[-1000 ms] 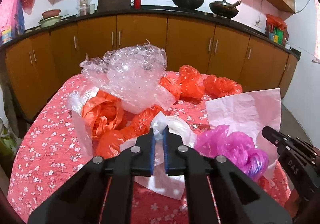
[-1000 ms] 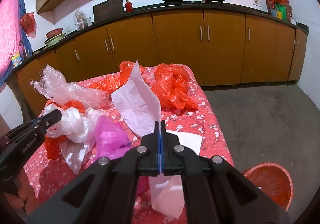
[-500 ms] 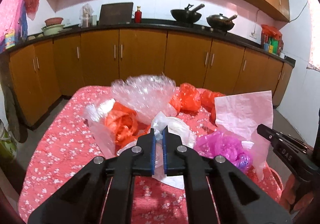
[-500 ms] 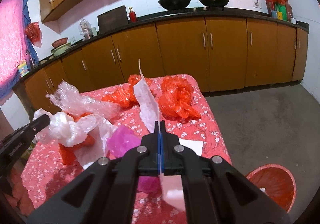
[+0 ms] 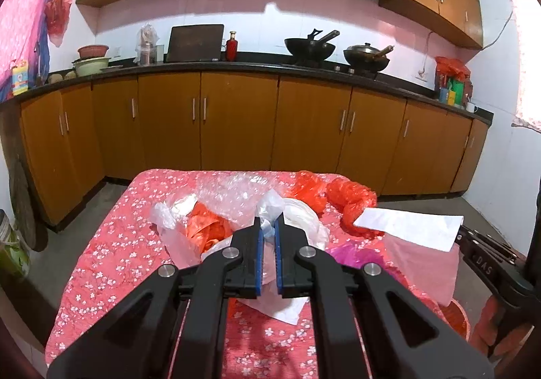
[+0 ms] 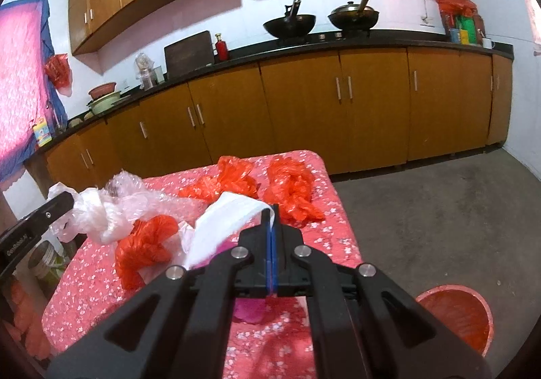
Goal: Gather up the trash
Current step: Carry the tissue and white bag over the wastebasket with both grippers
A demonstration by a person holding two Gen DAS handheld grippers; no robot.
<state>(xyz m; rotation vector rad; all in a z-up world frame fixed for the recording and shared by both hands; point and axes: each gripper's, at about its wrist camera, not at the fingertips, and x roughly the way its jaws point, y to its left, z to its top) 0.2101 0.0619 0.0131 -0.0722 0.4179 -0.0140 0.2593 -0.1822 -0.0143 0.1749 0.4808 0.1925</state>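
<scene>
The left gripper (image 5: 267, 237) is clenched on a white plastic bag (image 5: 297, 213), the right gripper (image 6: 271, 220) on white paper (image 6: 223, 220), both above the table (image 6: 334, 237). Both should be carried to the red bin (image 6: 454, 318), on the floor right of the table, and only released directly over it.

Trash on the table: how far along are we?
Nothing clearly binned yet. In hand: left tongs grip a clear plastic bag; right tongs pinch a white paper sheet. Left: orange bags, bubble wrap and a magenta bag on the table; red bin waits on the floor.
</scene>
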